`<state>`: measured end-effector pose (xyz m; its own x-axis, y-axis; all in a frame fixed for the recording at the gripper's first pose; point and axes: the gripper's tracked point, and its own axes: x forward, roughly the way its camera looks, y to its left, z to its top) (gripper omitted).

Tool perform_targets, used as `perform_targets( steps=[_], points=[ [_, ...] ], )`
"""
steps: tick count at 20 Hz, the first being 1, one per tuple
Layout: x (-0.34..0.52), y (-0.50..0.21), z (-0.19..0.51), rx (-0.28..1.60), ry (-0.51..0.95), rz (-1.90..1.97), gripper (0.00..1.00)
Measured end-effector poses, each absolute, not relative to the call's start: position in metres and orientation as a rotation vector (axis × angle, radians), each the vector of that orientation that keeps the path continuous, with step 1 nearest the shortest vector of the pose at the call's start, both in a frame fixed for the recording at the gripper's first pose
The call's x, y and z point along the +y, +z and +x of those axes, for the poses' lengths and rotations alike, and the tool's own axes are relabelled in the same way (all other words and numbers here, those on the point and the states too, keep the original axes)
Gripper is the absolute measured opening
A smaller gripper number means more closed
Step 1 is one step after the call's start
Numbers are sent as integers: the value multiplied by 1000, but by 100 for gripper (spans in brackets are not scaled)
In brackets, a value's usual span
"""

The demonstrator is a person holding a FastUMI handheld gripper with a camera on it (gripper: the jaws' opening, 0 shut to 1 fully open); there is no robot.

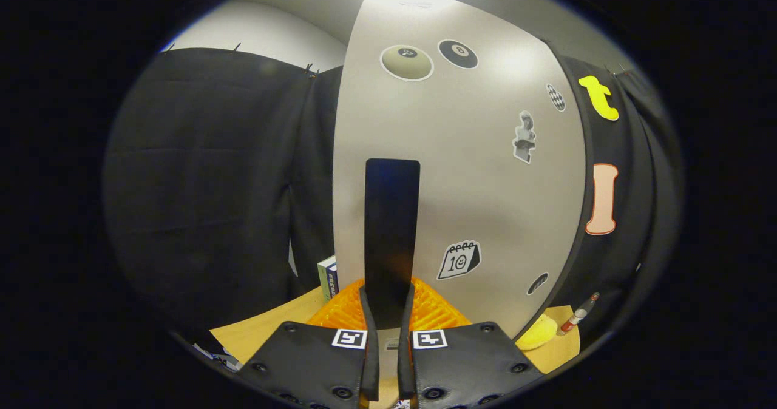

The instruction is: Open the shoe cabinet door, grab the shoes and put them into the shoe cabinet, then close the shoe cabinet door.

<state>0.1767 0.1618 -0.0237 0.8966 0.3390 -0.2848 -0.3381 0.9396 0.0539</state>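
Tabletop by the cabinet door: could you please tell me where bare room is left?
Bare wood lies left of the orange mat, near the box. Right of the door, sponge and marker crowd the corner. The gripper is shut on the door's black handle.

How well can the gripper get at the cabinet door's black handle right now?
Very likely yes: the gripper already has the black handle of the door between its fingers, which look closed on its lower end. Nothing stands in the way.
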Motion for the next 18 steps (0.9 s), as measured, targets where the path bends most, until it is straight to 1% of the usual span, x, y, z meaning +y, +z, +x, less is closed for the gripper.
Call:
perform_targets(
  steps=[5,14,18],
  points=[
    [142,-21,153,305,362,43,14],
    [108,-14,121,338,319,135,13],
    [95,-16,123,353,302,164,13]
  ],
)
